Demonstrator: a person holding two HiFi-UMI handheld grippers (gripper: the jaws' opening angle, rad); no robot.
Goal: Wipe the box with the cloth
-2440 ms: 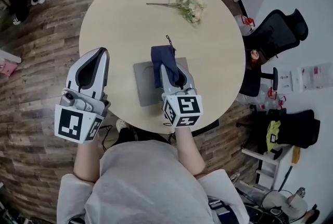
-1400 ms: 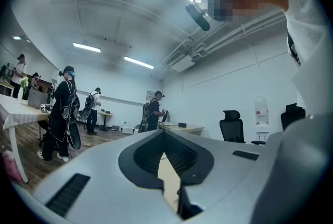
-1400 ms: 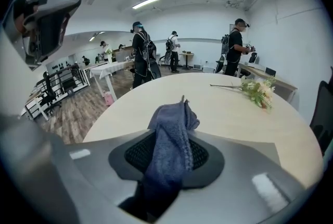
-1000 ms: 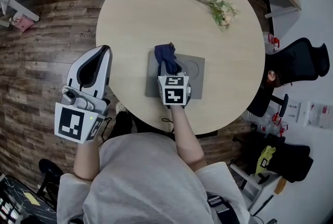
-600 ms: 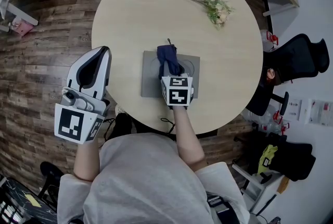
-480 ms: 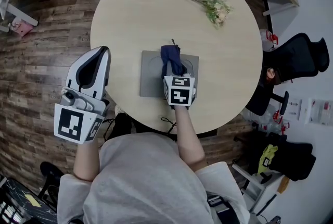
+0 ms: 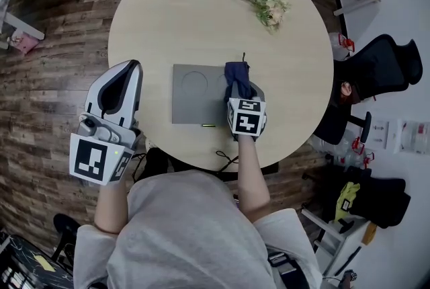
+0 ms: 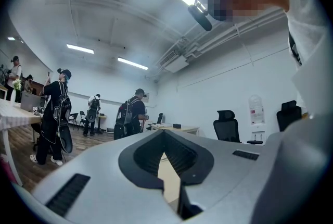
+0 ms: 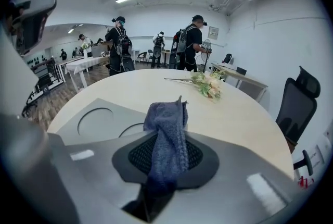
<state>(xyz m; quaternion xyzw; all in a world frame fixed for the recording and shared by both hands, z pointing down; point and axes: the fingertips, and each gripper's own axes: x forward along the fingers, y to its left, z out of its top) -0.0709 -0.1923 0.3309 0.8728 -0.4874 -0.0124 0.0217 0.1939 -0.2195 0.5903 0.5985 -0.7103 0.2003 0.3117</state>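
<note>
A flat grey box (image 7: pixel 195 94) with two round hollows in its lid lies on the round table (image 7: pixel 168 19); the right gripper view shows the box (image 9: pixel 93 116) too. My right gripper (image 7: pixel 239 88) is shut on a dark blue cloth (image 7: pixel 236 77), which rests on the box's right end. In the right gripper view the cloth (image 9: pixel 167 134) bunches up between the shut jaws of the right gripper (image 9: pixel 167 152). My left gripper (image 7: pixel 124 79) hovers off the table's left edge, shut and holding nothing, and the left gripper (image 8: pixel 165 152) points out across the room.
A sprig of pale flowers (image 7: pixel 267 7) lies at the table's far right. Black office chairs (image 7: pixel 376 69) stand to the right, past the table's edge. Several people (image 9: pixel 191 43) stand in the room beyond the table.
My right gripper has slid the cloth rightward across the box, from its left part to its right end, baring both round hollows. The left gripper has stayed put.
</note>
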